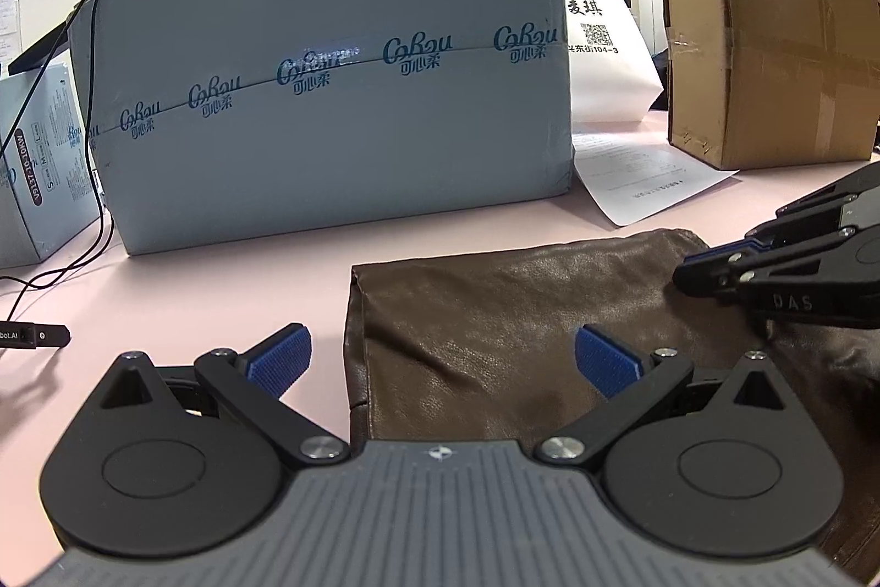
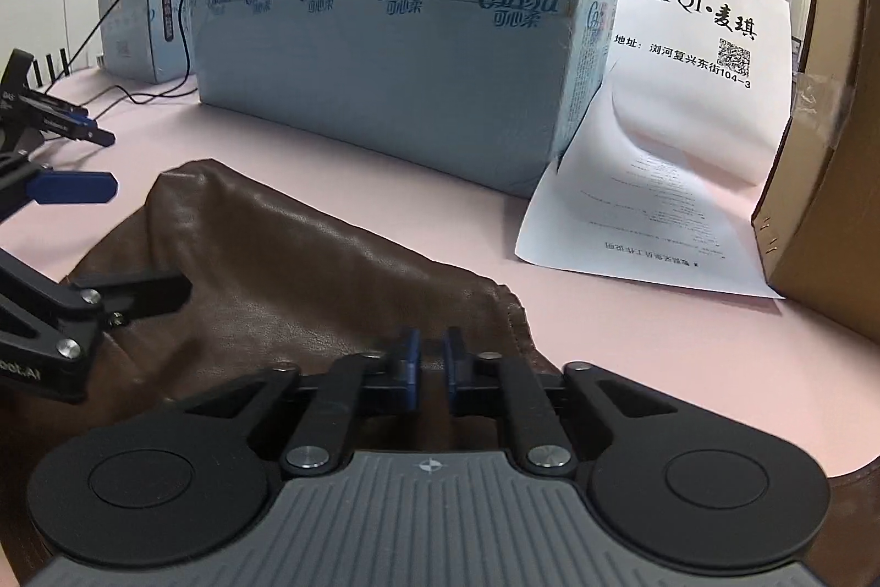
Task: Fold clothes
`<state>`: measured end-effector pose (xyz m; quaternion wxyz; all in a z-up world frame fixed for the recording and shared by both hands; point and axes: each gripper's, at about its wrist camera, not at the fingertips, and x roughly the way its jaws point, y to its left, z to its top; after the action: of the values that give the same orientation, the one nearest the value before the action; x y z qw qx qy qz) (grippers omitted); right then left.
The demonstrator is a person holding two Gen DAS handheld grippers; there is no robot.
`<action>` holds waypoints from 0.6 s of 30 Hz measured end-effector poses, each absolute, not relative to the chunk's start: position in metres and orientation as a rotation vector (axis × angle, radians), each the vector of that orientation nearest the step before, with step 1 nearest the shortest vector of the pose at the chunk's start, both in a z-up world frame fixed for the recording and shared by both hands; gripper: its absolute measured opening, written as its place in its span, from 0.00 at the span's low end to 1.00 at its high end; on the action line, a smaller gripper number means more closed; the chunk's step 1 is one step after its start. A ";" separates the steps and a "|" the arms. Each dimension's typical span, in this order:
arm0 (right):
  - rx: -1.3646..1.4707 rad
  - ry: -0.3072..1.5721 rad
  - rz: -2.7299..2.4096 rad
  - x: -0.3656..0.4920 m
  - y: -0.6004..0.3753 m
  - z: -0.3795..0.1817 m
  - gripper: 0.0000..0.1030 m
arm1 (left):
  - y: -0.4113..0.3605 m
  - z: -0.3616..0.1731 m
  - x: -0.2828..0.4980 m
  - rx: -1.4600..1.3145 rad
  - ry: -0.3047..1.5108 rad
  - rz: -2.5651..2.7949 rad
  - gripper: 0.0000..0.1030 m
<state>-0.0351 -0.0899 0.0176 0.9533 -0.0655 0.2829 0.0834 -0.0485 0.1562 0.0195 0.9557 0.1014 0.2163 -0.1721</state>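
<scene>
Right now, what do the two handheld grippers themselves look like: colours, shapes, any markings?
Both match. The left gripper has a ribbed grey body with a small cross-shaped emblem, two round black discs, black link arms with silver screws, and fingers faced with blue textured pads. The right gripper has the same build; seen from the left camera, its side reads "DAS". No cables or sleeves are visible on them.

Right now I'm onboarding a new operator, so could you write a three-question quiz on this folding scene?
1. True or false: the left tool is wide open.
2. What lies under both tools? A) white towel B) brown leather garment C) blue jeans
3. Fill in: the printed sheet lies between the pale blue carton and the ____ box.

Key: 1 true; its blue pads stand far apart. 2 B. 3 cardboard. The right tool is nearly closed; whether it pinches the garment cannot be told.
</scene>
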 end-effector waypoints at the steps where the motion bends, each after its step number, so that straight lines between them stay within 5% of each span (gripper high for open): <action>1: -0.124 0.566 0.164 -0.036 -0.090 0.018 0.02 | 0.157 0.020 -0.048 0.202 0.437 -0.349 1.00; 15: -0.063 0.484 0.034 -0.030 -0.107 0.032 0.01 | 0.165 0.025 -0.047 0.148 0.423 -0.338 1.00; 17: -0.077 0.517 0.048 -0.028 -0.107 0.028 0.06 | 0.164 0.025 -0.048 0.154 0.420 -0.340 1.00; 18: -0.073 0.534 0.061 -0.027 -0.107 0.026 0.20 | 0.164 0.025 -0.049 0.158 0.418 -0.341 1.00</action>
<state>-0.0271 -0.1068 0.0258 0.9635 -0.0362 0.2636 0.0300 -0.0485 0.1636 0.0247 0.9608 0.0780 0.2064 -0.1680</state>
